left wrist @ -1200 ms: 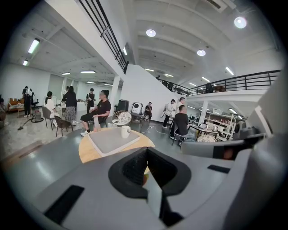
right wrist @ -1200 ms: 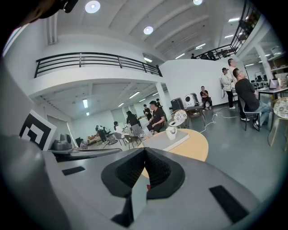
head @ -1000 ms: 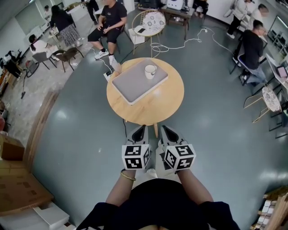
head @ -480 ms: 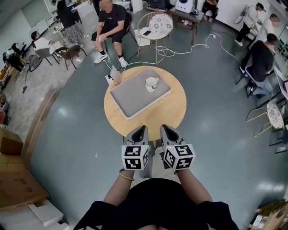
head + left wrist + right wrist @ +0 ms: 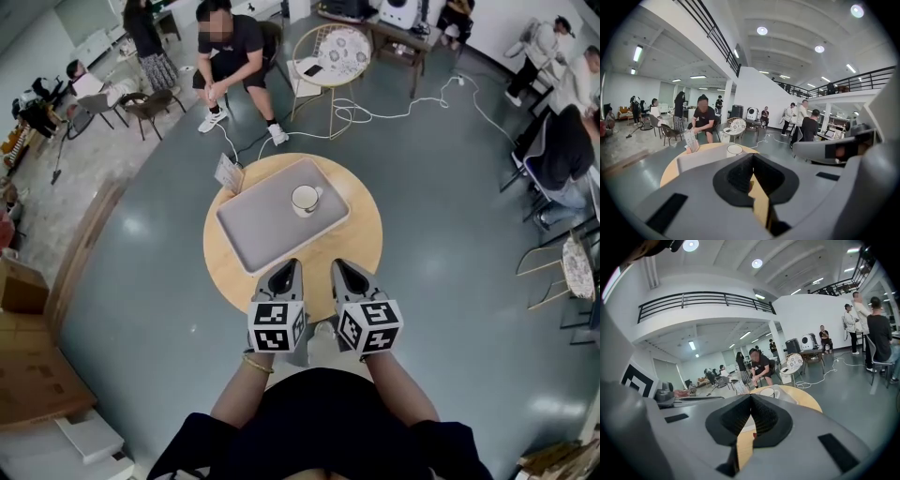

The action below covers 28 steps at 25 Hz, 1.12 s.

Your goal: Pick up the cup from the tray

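Our left claw (image 5: 287, 272) and right claw (image 5: 343, 272) are both closed tight and empty, over the bench's (image 5: 361, 246) near edge. The cup (image 5: 305, 199) stands upright on the tray (image 5: 253, 225), toward its far right corner. We should open one claw wide before reaching, then straddle the rim squarely.

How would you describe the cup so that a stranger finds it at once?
Find the round wooden table on the grey floor. A flat grey tray lies on it. The white cup is the only thing standing on that tray.
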{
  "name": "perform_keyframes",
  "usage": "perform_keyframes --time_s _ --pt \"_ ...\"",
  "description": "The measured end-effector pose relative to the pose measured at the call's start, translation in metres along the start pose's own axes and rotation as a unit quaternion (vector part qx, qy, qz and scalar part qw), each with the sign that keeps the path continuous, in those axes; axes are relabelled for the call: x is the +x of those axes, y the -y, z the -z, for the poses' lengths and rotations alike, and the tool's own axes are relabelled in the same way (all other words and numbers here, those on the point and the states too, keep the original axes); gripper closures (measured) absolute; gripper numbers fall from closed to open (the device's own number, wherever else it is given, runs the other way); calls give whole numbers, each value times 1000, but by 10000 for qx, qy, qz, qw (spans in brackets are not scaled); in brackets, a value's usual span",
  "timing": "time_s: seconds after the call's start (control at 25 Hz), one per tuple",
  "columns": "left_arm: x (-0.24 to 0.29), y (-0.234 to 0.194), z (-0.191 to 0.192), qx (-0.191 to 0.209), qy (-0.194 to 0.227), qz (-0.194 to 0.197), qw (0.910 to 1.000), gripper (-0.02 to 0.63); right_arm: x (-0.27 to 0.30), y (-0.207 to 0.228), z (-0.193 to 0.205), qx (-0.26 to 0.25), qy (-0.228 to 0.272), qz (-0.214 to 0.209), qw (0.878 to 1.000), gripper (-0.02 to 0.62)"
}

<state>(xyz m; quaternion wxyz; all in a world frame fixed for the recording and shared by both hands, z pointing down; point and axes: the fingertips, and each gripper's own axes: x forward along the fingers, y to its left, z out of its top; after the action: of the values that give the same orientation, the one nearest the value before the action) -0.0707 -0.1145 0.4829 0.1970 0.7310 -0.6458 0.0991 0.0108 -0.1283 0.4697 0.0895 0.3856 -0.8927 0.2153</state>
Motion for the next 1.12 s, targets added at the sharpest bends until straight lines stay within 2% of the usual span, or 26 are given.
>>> perform_keyframes --time_s 0.28,0.48,0.96,1.12 --pt "35 -1 -7 -152 -137 -130 9997 600 22 27 -4 15 -205 -92 9997 588" --pt "48 -9 -3 -172 -274 -113 9994 598 39 30 -4 83 -268 -99 9996 588" --pt "94 -36 4 -170 -366 33 9992 598 78 43 -6 223 -395 210 9987 588" --pt "116 -47 15 -306 -476 179 9982 593 88 47 -3 259 -479 286 9981 588"
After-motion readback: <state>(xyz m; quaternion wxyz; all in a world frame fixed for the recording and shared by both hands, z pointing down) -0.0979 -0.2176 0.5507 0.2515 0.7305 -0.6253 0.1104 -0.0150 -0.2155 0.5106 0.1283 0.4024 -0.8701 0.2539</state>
